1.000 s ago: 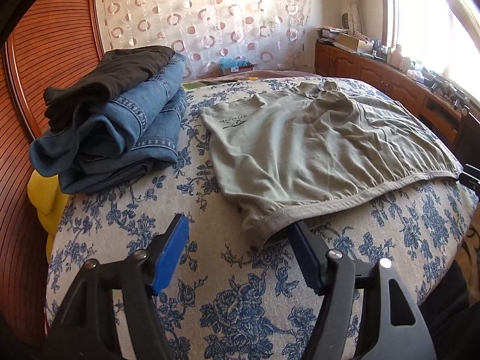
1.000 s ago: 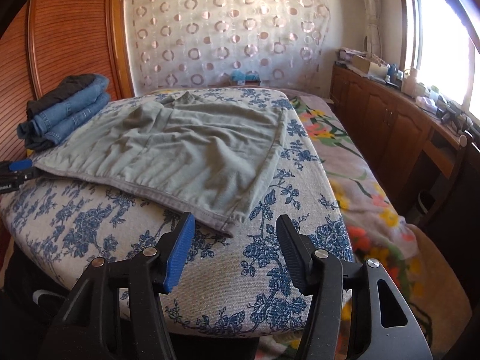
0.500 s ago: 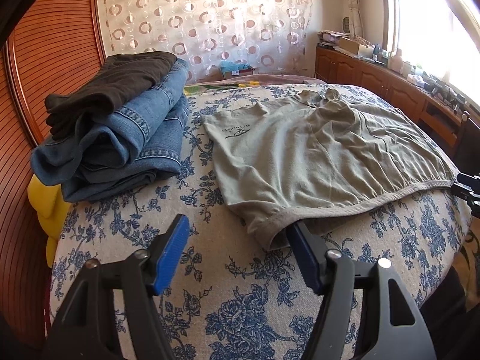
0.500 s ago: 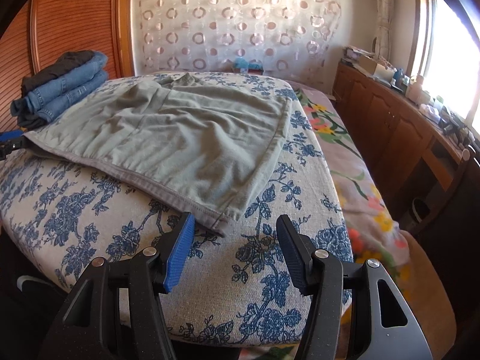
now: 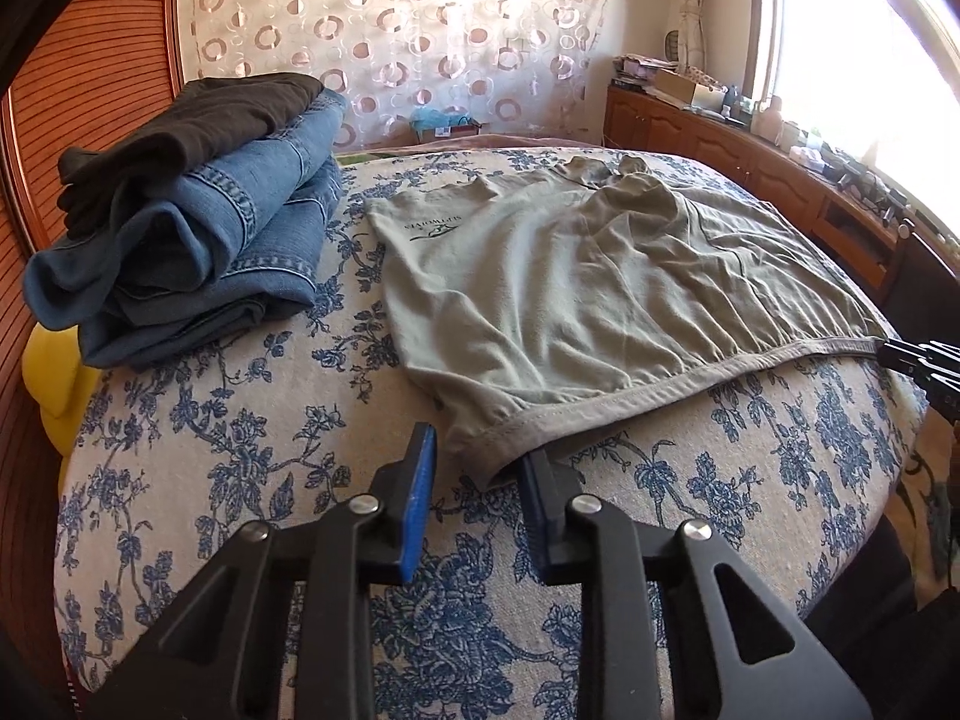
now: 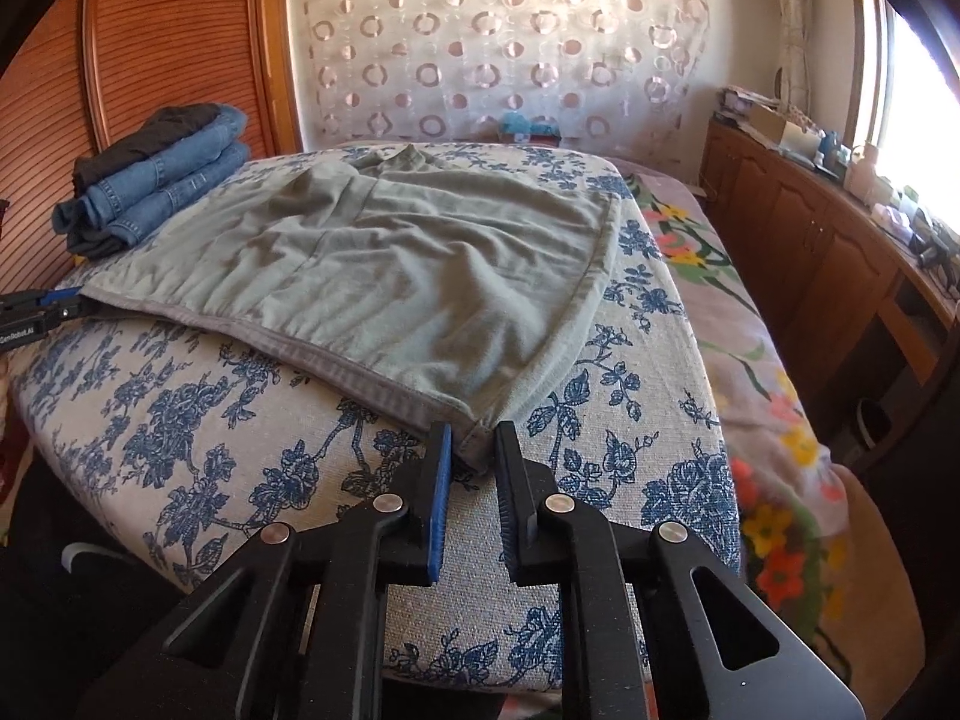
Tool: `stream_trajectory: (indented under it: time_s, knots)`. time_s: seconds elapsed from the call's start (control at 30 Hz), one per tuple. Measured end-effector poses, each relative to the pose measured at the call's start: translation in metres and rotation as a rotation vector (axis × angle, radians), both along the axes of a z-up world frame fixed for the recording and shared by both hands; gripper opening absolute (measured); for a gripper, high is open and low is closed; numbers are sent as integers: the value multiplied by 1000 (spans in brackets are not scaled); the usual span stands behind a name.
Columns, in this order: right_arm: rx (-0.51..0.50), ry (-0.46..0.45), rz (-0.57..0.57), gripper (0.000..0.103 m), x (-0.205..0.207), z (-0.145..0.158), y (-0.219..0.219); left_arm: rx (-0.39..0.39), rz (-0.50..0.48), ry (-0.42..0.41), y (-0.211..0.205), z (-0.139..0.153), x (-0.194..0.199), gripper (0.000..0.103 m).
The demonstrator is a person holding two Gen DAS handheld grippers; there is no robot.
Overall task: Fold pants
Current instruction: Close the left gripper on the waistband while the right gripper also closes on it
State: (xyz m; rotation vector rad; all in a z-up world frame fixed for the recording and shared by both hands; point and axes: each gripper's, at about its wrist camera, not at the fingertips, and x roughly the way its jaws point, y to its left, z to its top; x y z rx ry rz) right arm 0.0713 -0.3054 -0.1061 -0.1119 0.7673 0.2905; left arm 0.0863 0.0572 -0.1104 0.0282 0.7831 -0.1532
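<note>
Grey-green shorts [image 5: 588, 276] lie flat on a blue-flowered cushion, waistband toward me; they also show in the right wrist view [image 6: 396, 264]. My left gripper [image 5: 477, 450] straddles the waistband's left corner [image 5: 498, 450], jaws partly closed with a gap still showing. My right gripper [image 6: 473, 441] straddles the waistband's right corner [image 6: 477, 438], jaws narrowed to a small gap, not clamped. Each gripper's tip shows in the other view: the right gripper [image 5: 918, 360] and the left gripper [image 6: 36, 315].
A stack of folded jeans with a dark garment on top [image 5: 186, 204] sits at the cushion's left back. A yellow item [image 5: 54, 378] lies by the wooden panel. A floral bed [image 6: 738, 324] and wooden cabinets [image 6: 828, 252] are to the right.
Both grippers moved forward onto the waistband corners and their jaws narrowed from wide open to a small gap around the fabric.
</note>
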Motion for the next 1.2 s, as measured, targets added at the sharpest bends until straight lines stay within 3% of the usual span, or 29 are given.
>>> stream_trajectory:
  time_s: [0.33,0.8,1.2]
  knots:
    - [46,-10,2,6,-5,4,-6,-12,-18,-36,-2,8,-18,6]
    - [70,-27,20,6,-20,19,-12,-60,-33,-55,5,22,-50,3]
    - [58,-3,37,6,-35,28,-20,-68,-55,-19,13,19,-65,3]
